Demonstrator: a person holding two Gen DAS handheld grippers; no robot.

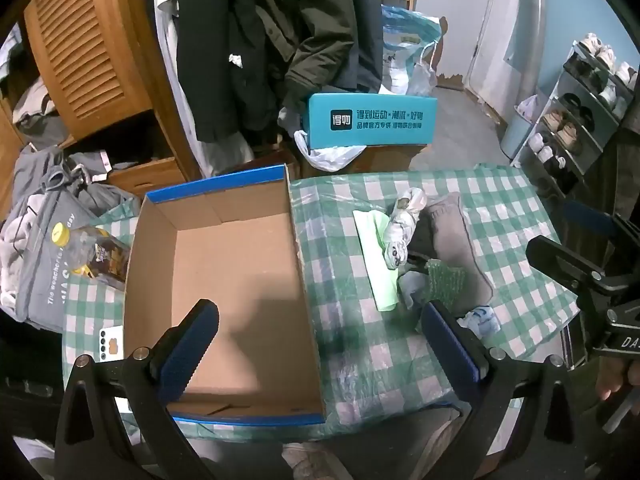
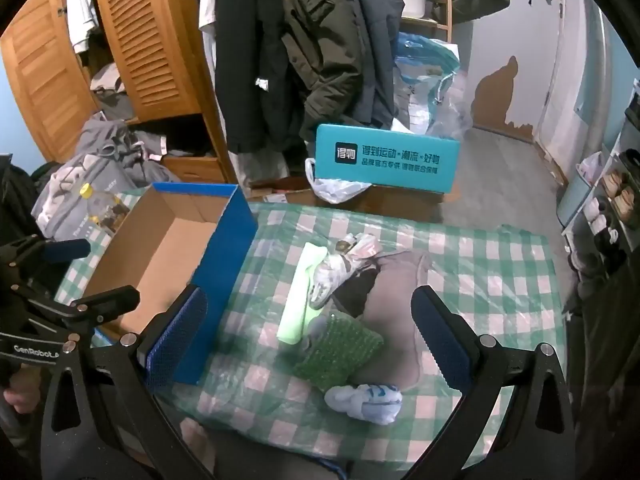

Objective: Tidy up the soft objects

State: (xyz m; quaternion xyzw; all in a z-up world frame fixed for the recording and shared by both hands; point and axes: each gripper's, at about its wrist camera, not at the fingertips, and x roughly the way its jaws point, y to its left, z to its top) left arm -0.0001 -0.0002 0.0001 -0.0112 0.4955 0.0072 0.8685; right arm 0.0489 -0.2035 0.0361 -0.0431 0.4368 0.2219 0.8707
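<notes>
Nothing has gone into the cardboard box yet, so the step in hand looks like the first pick from the heap of soft things on the checked bench. Both tools hang above the bench tilted downward with jaws spread as wide as they go and nothing between them: the left gripper straddles the box's right wall near the bench's near edge, and the right gripper hangs over the heap. To do the pick well, I would judge it best to take one piece at a time, starting with what lies loose on top or at the fringe, and to come down so the pads close across the bulk of a piece, not its edge, since soft cloth slips and drags its neighbours. The green knitted piece lies almost midway under the right jaws, overlapping the near end of the pale green folded cloth, which runs back toward the far edge alongside the box. The small white and blue bundle sits just nearer than the knit, close to the near edge. The grey cloth spreads under the right pad, and the white patterned bundle lies further back, touching the folded cloth. The box stands at the bench's left side, just beside the heap.
</notes>
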